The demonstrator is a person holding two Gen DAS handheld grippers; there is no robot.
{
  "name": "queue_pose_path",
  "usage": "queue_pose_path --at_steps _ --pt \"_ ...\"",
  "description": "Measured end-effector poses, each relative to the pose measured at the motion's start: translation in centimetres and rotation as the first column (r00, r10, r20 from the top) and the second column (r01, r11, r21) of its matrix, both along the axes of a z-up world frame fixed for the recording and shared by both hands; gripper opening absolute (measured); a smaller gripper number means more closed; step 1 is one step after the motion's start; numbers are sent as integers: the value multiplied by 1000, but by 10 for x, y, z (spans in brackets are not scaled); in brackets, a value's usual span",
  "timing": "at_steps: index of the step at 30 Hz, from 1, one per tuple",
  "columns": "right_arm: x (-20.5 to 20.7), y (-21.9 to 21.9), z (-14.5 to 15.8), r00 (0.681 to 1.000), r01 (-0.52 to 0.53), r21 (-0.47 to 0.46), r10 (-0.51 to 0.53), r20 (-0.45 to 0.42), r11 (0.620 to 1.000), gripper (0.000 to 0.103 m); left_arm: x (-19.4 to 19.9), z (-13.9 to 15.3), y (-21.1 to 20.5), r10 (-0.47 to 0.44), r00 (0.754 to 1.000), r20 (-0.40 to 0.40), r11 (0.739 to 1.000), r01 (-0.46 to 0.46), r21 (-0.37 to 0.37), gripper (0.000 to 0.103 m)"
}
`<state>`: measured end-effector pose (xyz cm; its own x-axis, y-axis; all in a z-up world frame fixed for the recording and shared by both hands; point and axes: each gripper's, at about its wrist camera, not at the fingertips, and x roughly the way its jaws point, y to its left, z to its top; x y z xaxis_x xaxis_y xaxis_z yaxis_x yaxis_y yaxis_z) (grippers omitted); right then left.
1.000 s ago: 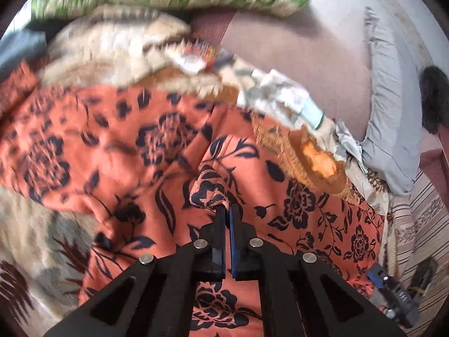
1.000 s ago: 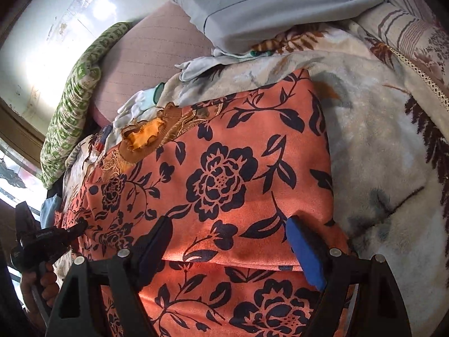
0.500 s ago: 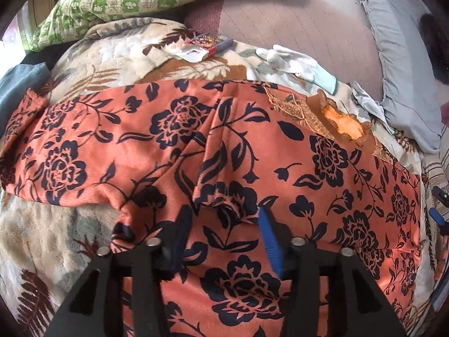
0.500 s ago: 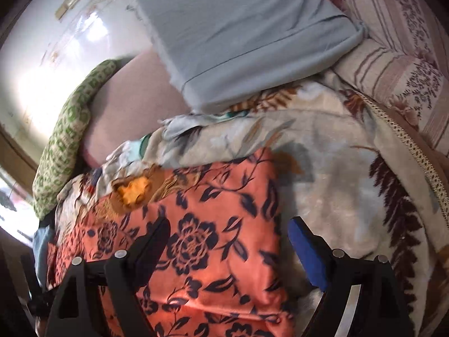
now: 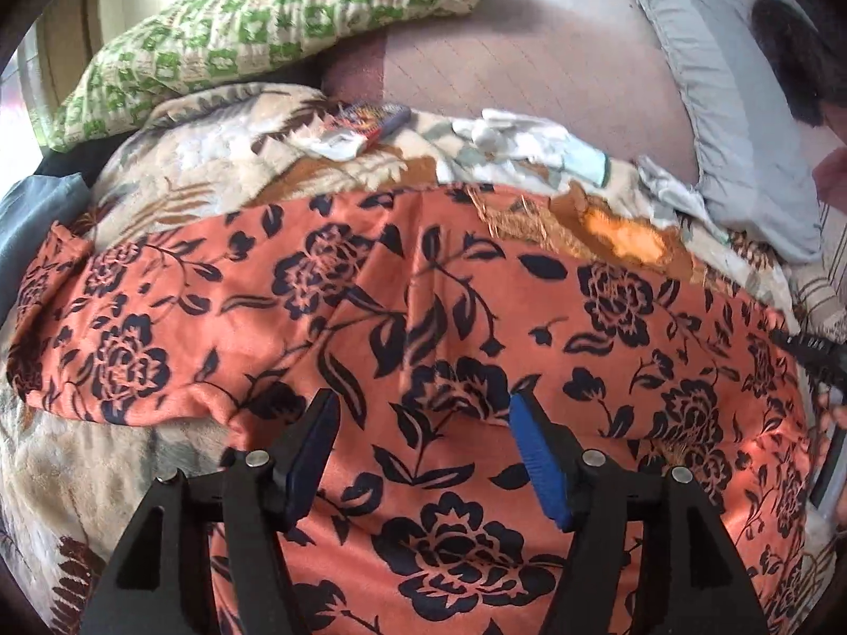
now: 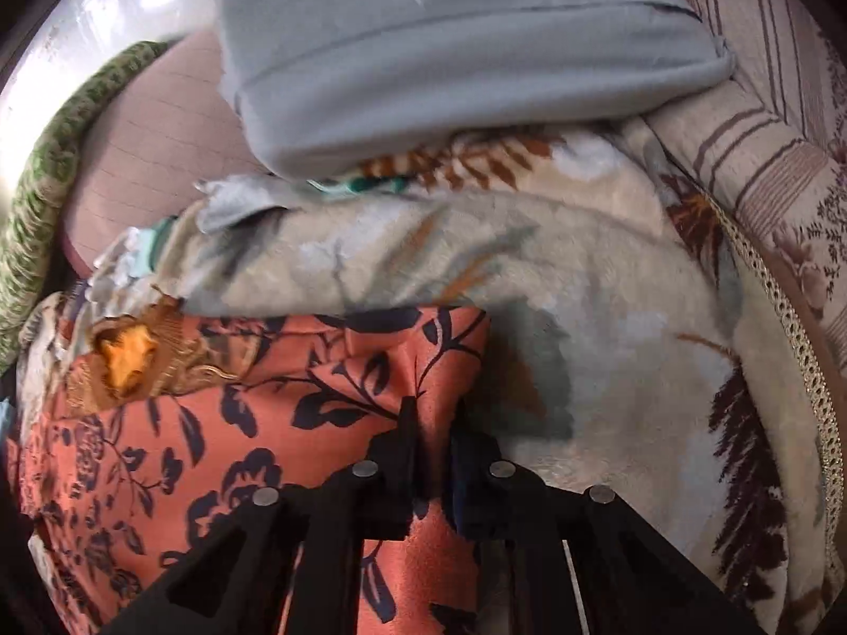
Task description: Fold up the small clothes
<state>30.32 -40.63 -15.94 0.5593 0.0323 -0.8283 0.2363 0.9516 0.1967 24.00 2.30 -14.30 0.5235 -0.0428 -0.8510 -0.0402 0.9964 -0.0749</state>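
Observation:
An orange garment with dark blue flowers (image 5: 476, 286) lies spread over a beige blanket, its embroidered neckline (image 5: 624, 235) at the far side. My left gripper (image 5: 423, 402) hovers just above a raised fold near the garment's middle. Its jaws are opening and nothing is pinched between the blue pads. In the right wrist view, my right gripper (image 6: 434, 413) is at the right-hand edge of the garment (image 6: 264, 423). Those jaws are closing, with a pinch of the orange cloth pressed between them.
Beneath everything lies a beige leaf-print blanket (image 6: 609, 317). A green patterned pillow (image 5: 264, 26) and a grey pillow (image 6: 450, 53) lie at the far side. White cloths (image 5: 529, 143) and a small colourful packet (image 5: 370, 119) rest behind the garment. A striped cover (image 6: 767, 132) borders the right.
My left gripper has let go of the fold and opened wide. My right gripper has slid right to the garment's edge and closed on it.

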Motion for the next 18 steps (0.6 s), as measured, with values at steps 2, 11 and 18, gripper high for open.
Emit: queue_pose_path --at_steps 2,11,18 --pt "-10 -8 6 999 26 74 -28 37 997 34 6 -19 -6 -28 997 -76 998 32 54 67" --pt "-106 -4 58 977 -159 433 78 199 887 67 -2 10 -11 -28 997 71 999 25 39 68" --pt "-119 -24 -12 995 88 581 -96 -17 809 49 4 5 -1 -99 995 -18 995 98 -36 71"
